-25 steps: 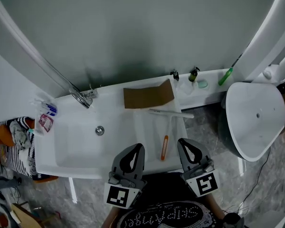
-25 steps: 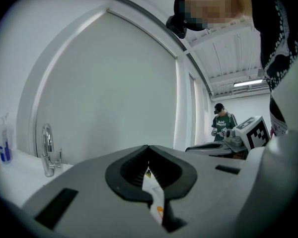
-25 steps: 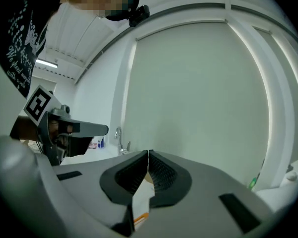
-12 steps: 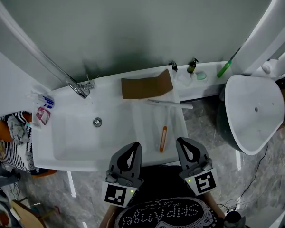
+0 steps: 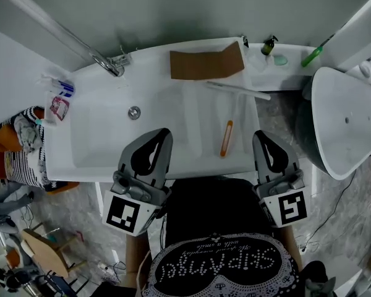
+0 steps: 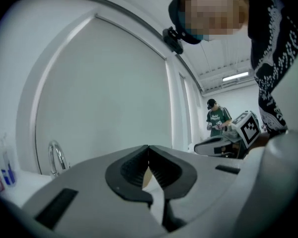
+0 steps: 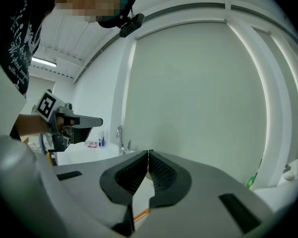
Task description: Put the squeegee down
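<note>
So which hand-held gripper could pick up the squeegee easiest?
Right. The right hand-held gripper sits just beside the orange handle of the squeegee; the left hand-held gripper is farther off, by the basin. Both are shut and empty.

Squeegee (image 5: 226, 137), cardboard (image 5: 205, 63) on sink (image 5: 99, 142)

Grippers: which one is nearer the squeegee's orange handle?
The right gripper; the orange handle lies just left of its tips, while the left gripper sits farther off.

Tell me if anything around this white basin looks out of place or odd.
A bent piece of brown cardboard lies on the basin's back edge, odd for a washroom. The squeegee lies flat near it; nothing looks spilled or broken.
</note>
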`<state>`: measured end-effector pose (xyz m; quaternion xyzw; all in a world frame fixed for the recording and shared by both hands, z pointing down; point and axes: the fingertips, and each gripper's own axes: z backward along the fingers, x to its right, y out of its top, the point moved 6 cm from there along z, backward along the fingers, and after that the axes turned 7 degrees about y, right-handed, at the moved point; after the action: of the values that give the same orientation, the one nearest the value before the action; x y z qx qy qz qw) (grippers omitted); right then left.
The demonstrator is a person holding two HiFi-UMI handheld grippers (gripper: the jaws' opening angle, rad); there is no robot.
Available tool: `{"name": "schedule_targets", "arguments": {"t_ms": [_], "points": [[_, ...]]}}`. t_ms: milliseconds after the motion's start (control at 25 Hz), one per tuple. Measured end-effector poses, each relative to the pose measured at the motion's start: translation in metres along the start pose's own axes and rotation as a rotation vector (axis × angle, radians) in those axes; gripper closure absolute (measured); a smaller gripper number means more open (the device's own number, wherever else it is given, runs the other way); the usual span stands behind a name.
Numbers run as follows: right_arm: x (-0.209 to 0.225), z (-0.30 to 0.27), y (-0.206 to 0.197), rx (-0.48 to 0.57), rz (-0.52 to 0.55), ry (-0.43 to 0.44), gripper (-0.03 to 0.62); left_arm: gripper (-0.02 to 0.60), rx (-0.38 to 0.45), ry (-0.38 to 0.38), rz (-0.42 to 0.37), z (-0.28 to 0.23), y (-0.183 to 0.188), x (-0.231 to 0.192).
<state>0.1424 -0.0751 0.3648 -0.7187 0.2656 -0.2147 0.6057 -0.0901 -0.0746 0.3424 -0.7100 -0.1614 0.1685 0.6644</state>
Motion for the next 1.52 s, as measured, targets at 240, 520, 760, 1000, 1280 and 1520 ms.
{"name": "schedule_targets", "arguments": {"t_ms": [240, 520, 760, 1000, 1280, 1520], "points": [[0.002, 0.000, 0.003, 0.037, 0.037, 0.001, 0.572, 0.577, 0.056, -0.034, 0.027, -0.001, 0.008, 0.003], [0.003, 0.000, 0.000, 0.019, 0.034, 0.000, 0.572, 0.577, 0.033, -0.041, 0.053, -0.005, 0.005, 0.011], [0.005, 0.001, 0.000, 0.025, 0.021, -0.012, 0.572, 0.577, 0.026, -0.062, 0.062, -0.005, 0.002, 0.016], [0.006, 0.002, -0.003, 0.006, 0.021, -0.015, 0.572, 0.577, 0.023, -0.069, 0.074, -0.008, 0.003, 0.020], [0.007, 0.002, -0.004, 0.002, 0.016, -0.022, 0.572, 0.577, 0.020, -0.071, 0.073, -0.007, 0.002, 0.020], [0.006, 0.001, -0.005, -0.001, 0.012, -0.019, 0.572, 0.577, 0.022, -0.073, 0.077, -0.007, 0.002, 0.020]]}}
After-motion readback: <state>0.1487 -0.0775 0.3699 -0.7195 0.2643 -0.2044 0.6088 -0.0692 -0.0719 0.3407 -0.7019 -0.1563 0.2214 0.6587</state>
